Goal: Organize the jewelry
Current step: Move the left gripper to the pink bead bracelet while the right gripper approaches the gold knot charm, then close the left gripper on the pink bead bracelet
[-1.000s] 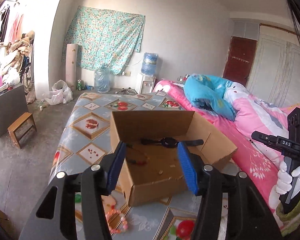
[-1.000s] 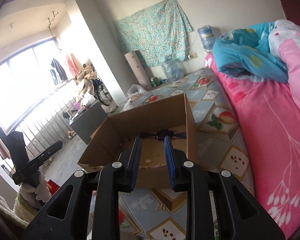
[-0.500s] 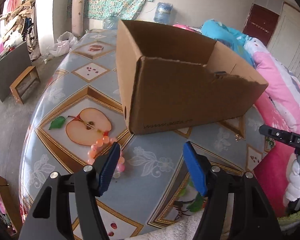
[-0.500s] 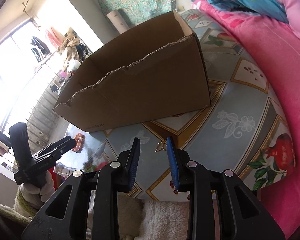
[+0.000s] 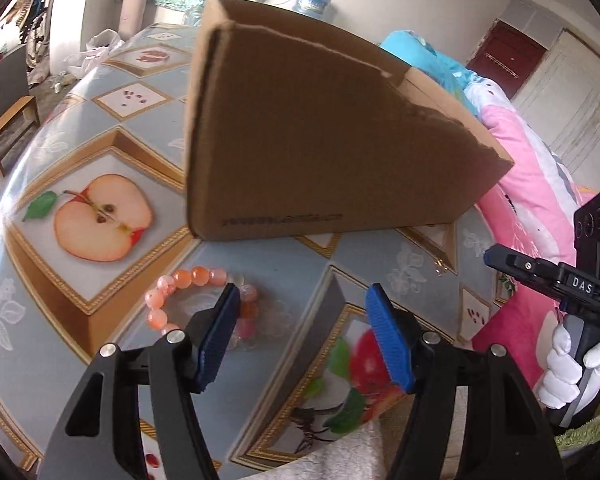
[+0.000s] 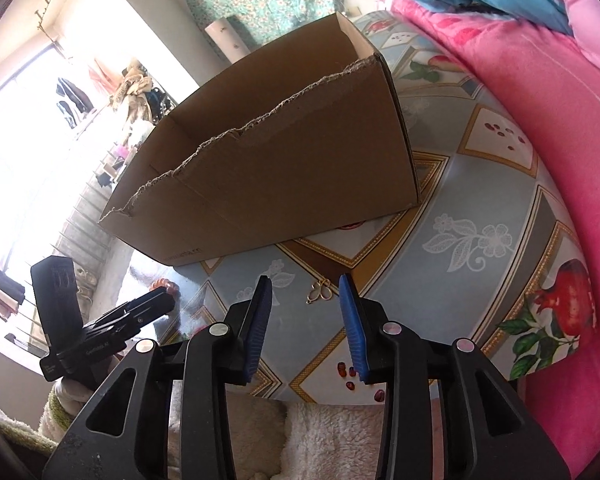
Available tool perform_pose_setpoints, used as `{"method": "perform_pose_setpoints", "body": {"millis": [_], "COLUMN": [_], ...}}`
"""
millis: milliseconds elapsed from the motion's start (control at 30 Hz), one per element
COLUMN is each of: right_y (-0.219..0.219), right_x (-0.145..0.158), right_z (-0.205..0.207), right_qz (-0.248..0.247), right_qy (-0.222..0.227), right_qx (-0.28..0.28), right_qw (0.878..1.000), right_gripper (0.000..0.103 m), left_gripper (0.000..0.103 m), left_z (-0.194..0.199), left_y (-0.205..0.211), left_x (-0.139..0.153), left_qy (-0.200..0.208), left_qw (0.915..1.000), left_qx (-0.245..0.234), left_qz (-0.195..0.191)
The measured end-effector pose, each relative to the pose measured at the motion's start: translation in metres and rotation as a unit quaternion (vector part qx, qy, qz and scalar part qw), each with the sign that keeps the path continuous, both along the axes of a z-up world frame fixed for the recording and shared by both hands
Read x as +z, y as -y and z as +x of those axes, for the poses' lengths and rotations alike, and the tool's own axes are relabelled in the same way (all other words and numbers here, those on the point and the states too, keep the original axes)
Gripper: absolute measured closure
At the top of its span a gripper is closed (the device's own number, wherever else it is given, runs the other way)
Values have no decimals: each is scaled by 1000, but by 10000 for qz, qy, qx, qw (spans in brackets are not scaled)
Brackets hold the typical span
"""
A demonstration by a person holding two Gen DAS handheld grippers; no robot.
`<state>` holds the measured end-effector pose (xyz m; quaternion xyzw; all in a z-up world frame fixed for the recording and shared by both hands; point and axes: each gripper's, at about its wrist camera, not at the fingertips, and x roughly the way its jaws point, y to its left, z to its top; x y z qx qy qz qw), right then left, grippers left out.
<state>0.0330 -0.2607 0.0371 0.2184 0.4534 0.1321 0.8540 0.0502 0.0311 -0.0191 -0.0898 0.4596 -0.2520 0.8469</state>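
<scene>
Both grippers point down at the patterned tabletop [image 5: 72, 280] in front of the cardboard box [image 5: 320, 140], which fills the upper centre of each frame — the likely place to put the jewelry. We see the left gripper [image 5: 300, 340] with jaws apart and nothing between them; the pink bead bracelet [image 5: 188, 292] lies at lower left, partly behind its left finger. The right gripper [image 6: 305, 322] has its jaws opening, framing a small gold pendant [image 6: 319, 291] at frame centre — we judge this a lineup for pickup.
</scene>
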Motion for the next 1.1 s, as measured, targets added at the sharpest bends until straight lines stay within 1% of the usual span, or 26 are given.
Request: {"method": "perform_pose_setpoints", "body": {"millis": [167,233,333,433,500,533,567,667,700,733,767,800,833,867,967,1100], "right_y": [-1,-2,-3,-4,-5,-6,-7,-9,-11,-12,-13,-15,-16,-19,-22,-28], "right_x": [-2,-3,-3,-3,-4,-5,-6,-7,-6,-6,-4,-3,-2,-2,-2,-4], "right_z": [0,0,0,0,1,2,2,4,4,4,4,3,3,2,0,0], "right_qz": [-3,-4,-15,-28,-63,-67,-64,-51,-70,-120,-182,-247,-304,-362,-497,-644], "right_qy": [-48,-66,-75,-48,-34,-36,-39,-41,-21,14,47,82,116,142,156,139], "right_qx": [-26,-30,-39,-27,-16,2,22,78,94,113,125,144,156,151,176,220], "right_qw": [10000,10000,10000,10000,10000,10000,10000,9999,9999,9999,9997,9996,9993,9991,9985,9976], "right_gripper": [67,67,67,67,67,67,67,67,67,67,67,67,67,67,67,67], "left_gripper": [40,40,40,40,40,40,42,53,56,62,65,67,71,75,81,82], "left_z": [-5,-6,-6,-7,-8,-8,-9,-13,-15,-16,-18,-19,-21,-20,-16,-14], "left_y": [38,52,64,63,58,56,56,61,65,66,70,74,77,80,85,88], "left_x": [-1,-2,-1,4,7,7,6,6,7,7,7,7,7,7,6,7], "left_qy": [60,98,132,235,316,342,382,517,573,636,700,760,804,816,768,707], "left_qw": [9978,9964,9952,9955,9965,9968,9966,9932,9911,9885,9857,9832,9811,9795,9789,9789], "left_qx": [-602,-788,-938,-897,-774,-720,-668,-693,-715,-748,-812,-870,-891,-900,-827,-723], "left_qz": [-255,-296,-252,-218,-39,108,302,775,968,1148,1299,1416,1520,1605,1704,1775]}}
